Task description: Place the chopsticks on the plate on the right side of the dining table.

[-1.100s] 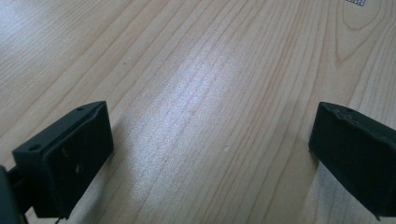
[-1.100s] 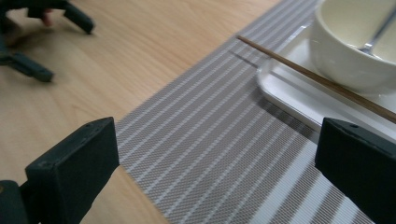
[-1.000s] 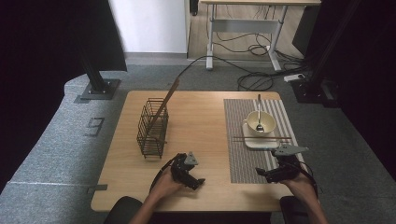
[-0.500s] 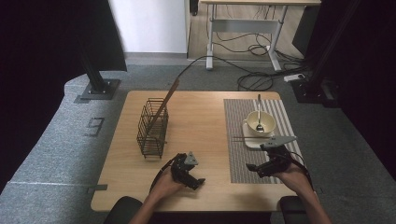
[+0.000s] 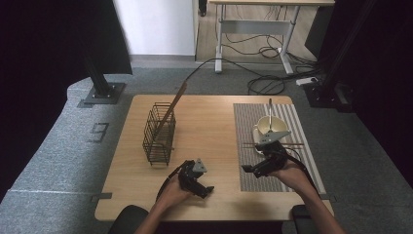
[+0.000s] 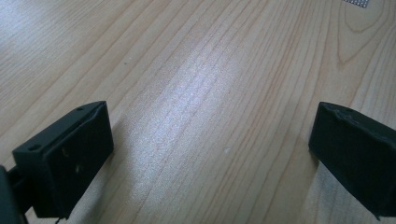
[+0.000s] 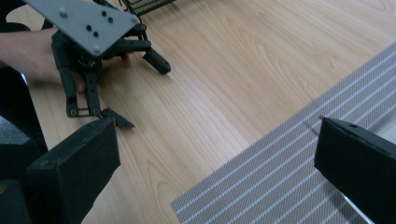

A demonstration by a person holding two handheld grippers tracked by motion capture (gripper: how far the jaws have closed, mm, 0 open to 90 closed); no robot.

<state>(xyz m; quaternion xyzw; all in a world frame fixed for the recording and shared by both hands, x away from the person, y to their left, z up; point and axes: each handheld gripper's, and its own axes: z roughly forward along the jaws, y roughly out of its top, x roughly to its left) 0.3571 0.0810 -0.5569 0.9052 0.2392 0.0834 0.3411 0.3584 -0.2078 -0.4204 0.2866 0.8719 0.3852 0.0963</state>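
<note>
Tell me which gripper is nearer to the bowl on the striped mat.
Right. The right gripper sits over the striped mat, just in front of the bowl. The left gripper rests on the bare wood, well off to the bowl's left and closer to the person.

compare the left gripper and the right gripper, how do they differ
The left gripper sits over bare wood, near the table's front edge; the right gripper is at the striped mat's left edge, close to the chopsticks and the bowl. Both are open, holding nothing.
</note>
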